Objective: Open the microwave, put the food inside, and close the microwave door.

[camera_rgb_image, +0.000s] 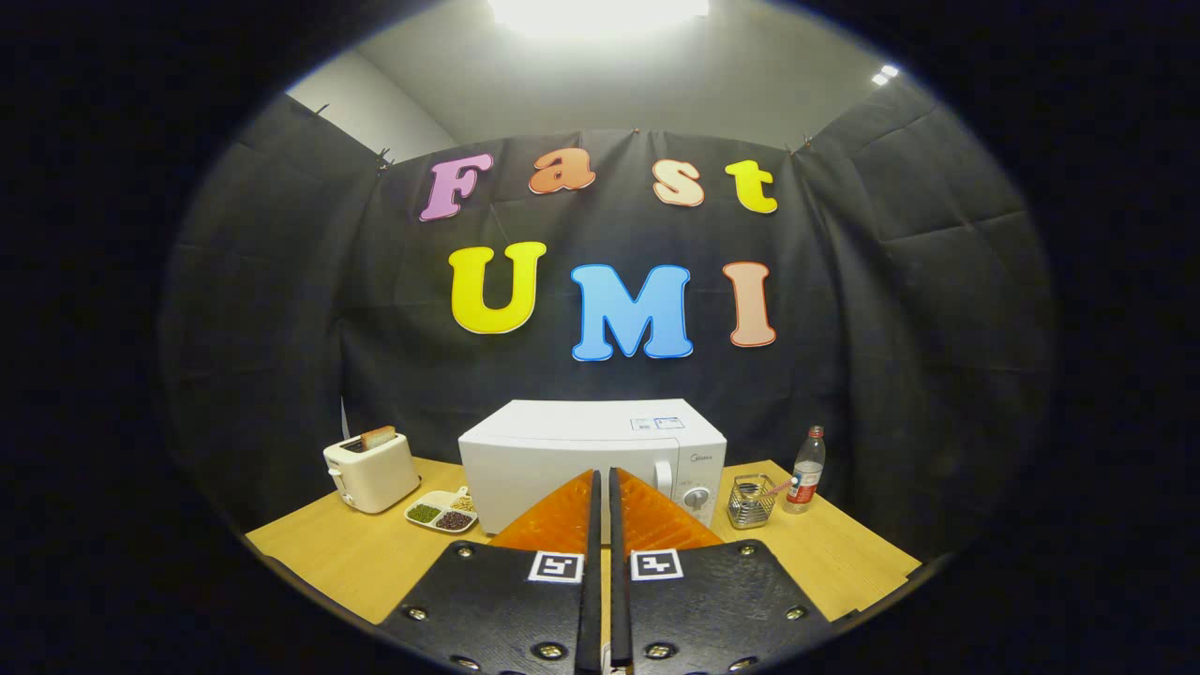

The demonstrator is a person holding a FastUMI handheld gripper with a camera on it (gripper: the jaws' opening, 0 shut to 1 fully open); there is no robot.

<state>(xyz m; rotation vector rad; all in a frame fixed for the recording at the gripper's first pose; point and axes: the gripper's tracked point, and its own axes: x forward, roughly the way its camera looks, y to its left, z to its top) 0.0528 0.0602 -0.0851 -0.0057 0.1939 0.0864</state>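
Observation:
A white microwave (581,459) stands on the wooden table (347,553) beyond my fingers, its door closed, with the handle and a round knob (696,498) on its right side. My gripper (602,478) is shut with nothing between the fingers, its tips pointing at the microwave's front from some way off. A small white dish (441,512) with compartments of dark and green food lies on the table left of the microwave.
A cream toaster (370,471) with a slice of bread in it stands at the left. Right of the microwave stand a wire mesh holder (751,501) and a clear bottle (806,469) with a red cap.

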